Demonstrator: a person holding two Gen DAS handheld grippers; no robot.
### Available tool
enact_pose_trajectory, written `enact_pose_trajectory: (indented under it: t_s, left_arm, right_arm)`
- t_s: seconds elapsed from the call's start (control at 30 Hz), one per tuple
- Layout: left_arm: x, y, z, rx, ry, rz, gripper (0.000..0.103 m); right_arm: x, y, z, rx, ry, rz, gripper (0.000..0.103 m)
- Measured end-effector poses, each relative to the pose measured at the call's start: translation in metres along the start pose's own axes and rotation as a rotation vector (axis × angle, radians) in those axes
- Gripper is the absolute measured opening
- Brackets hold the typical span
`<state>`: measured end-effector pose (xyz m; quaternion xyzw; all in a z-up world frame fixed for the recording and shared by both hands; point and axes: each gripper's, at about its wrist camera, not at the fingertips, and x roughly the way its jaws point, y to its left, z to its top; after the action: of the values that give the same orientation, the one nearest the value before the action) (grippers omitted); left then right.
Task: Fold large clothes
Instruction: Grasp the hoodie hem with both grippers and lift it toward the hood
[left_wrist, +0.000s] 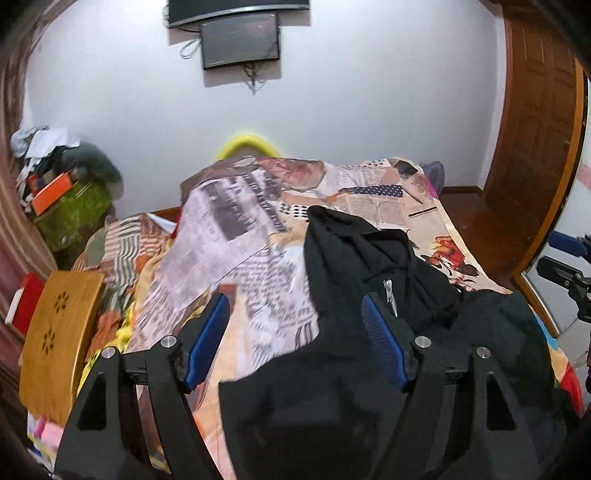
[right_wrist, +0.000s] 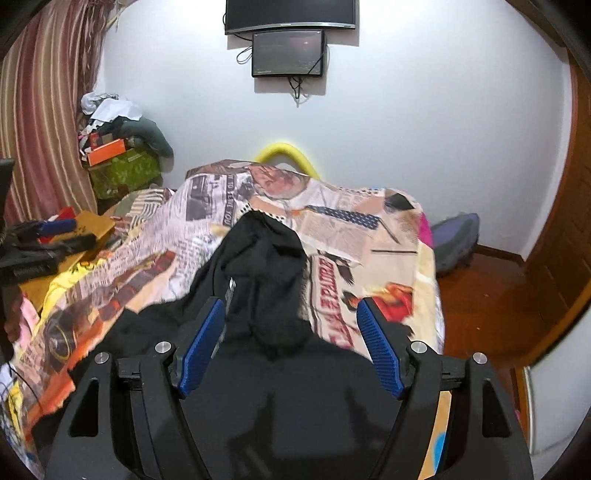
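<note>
Black jacket (right_wrist: 266, 266) — below both gaping tools

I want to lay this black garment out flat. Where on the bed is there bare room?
The newspaper-print bedspread is bare left of the black garment, up to the wooden board. A narrower bare strip runs right of it, to the bed's edge. Beyond the garment, the cover rises over a hump. The near middle is crowded with black cloth.
</note>
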<state>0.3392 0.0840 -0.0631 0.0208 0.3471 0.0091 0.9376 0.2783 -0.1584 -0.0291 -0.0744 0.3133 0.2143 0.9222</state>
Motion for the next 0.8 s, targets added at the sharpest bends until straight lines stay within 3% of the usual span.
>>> enact_pose_trajectory:
  t_s: [0.27, 0.37, 0.47, 0.57, 0.67, 0.7, 0.73, 0.8]
  left_arm:
    - [0.089, -0.014, 0.025, -0.031, 0.083, -0.046, 0.073]
    - [0.123, -0.014, 0.030, -0.077, 0.132, -0.083, 0.073]
    - [0.155, -0.017, 0.032, -0.105, 0.177, -0.102, 0.073]
    - [0.186, -0.019, 0.031, -0.130, 0.225, -0.115, 0.073]
    - [0.213, -0.022, 0.025, -0.144, 0.288, -0.125, 0.052]
    - [0.221, -0.022, 0.021, -0.147, 0.311, -0.129, 0.041]
    - [0.227, -0.023, 0.018, -0.156, 0.326, -0.140, 0.033]
    - [0.230, -0.021, 0.014, -0.177, 0.320, -0.150, 0.028]
  right_arm:
    - [0.083, -0.015, 0.030, 0.119, 0.059, 0.032, 0.071]
    - [0.118, -0.024, 0.033, 0.167, 0.096, -0.009, 0.071]
    - [0.154, -0.033, 0.031, 0.214, 0.159, -0.025, 0.071]
    - [0.189, -0.046, 0.024, 0.308, 0.236, 0.011, 0.071]
    - [0.219, -0.053, 0.017, 0.392, 0.317, 0.059, 0.071]
    - [0.225, -0.052, 0.015, 0.394, 0.340, 0.058, 0.071]
    - [0.230, -0.050, 0.015, 0.387, 0.355, 0.053, 0.067]
    - [0.235, -0.043, 0.014, 0.341, 0.360, 0.047, 0.048]
